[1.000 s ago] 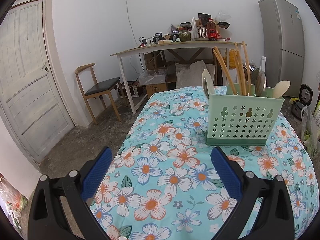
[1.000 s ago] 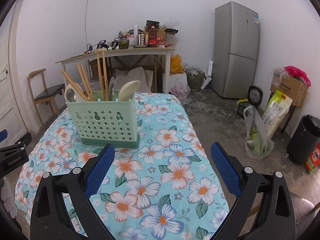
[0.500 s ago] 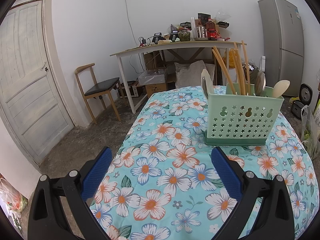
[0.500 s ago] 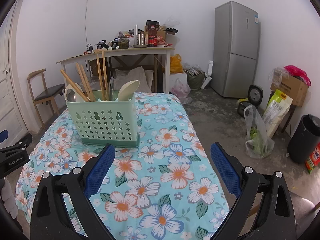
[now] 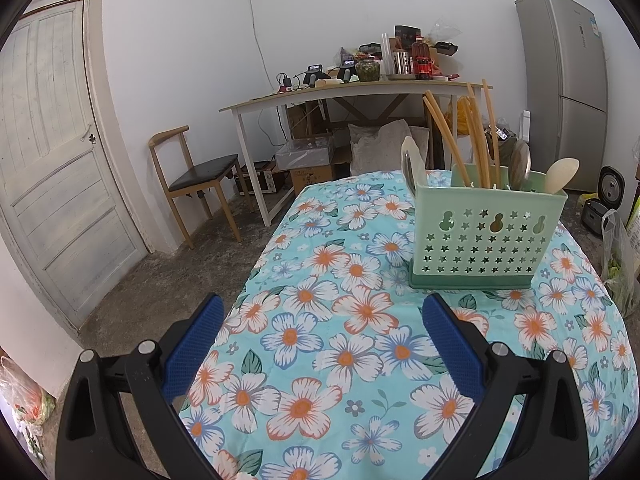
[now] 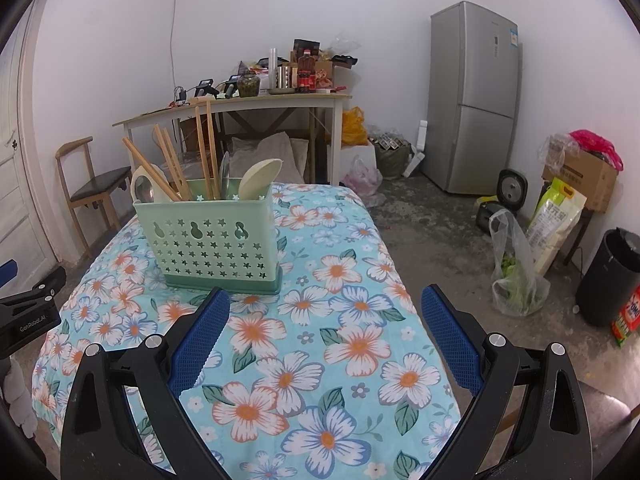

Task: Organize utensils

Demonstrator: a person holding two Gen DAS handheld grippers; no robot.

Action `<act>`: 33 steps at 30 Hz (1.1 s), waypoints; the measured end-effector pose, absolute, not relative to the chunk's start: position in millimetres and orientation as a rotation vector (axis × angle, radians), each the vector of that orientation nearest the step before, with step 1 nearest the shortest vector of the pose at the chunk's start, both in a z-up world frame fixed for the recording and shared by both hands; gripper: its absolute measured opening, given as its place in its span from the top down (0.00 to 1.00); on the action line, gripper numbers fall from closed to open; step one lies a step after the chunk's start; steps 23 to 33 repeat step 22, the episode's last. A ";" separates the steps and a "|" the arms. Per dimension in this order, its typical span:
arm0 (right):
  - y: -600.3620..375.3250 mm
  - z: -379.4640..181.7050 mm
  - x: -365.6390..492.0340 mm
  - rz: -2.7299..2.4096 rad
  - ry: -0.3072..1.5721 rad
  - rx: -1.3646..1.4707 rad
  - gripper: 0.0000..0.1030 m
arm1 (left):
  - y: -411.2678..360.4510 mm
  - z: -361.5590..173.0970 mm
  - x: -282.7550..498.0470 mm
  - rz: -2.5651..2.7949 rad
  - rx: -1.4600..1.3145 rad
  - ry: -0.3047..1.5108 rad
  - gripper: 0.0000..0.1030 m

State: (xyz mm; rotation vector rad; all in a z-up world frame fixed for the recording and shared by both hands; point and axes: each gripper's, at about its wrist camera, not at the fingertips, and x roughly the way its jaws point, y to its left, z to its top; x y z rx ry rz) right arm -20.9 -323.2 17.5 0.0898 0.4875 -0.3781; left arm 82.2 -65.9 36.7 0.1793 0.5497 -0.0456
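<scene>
Left gripper [image 5: 322, 320] jaws wide, holding nothing, right gripper [image 6: 324, 312] jaws wide, likewise empty

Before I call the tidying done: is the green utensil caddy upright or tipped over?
Upright. The green utensil caddy sits flat on the floral tablecloth, with the chopsticks and spoons poking out of its top.

Both wrist cameras look forward from just behind their wide-spread fingers, low over the near end of the floral table [image 5: 320, 360]. The left view faces from the table's left edge, the right view from its right. Both share the green utensil caddy [image 5: 486, 236] [image 6: 212, 240], the cluttered desk [image 5: 352, 90] and the fridge [image 6: 474, 96] beyond.
</scene>
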 end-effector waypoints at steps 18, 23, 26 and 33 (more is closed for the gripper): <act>-321.3 13.5 -18.3 -0.373 0.491 0.091 0.10 | -65.0 36.3 82.3 -0.047 0.177 0.553 0.05; -319.4 10.8 -17.1 -0.369 0.498 0.093 0.10 | -64.4 35.6 82.2 -0.048 0.176 0.556 0.05; -319.4 10.8 -17.1 -0.369 0.498 0.093 0.10 | -64.4 35.6 82.2 -0.048 0.176 0.556 0.05; -319.4 10.8 -17.1 -0.369 0.498 0.093 0.10 | -64.4 35.6 82.2 -0.048 0.176 0.556 0.05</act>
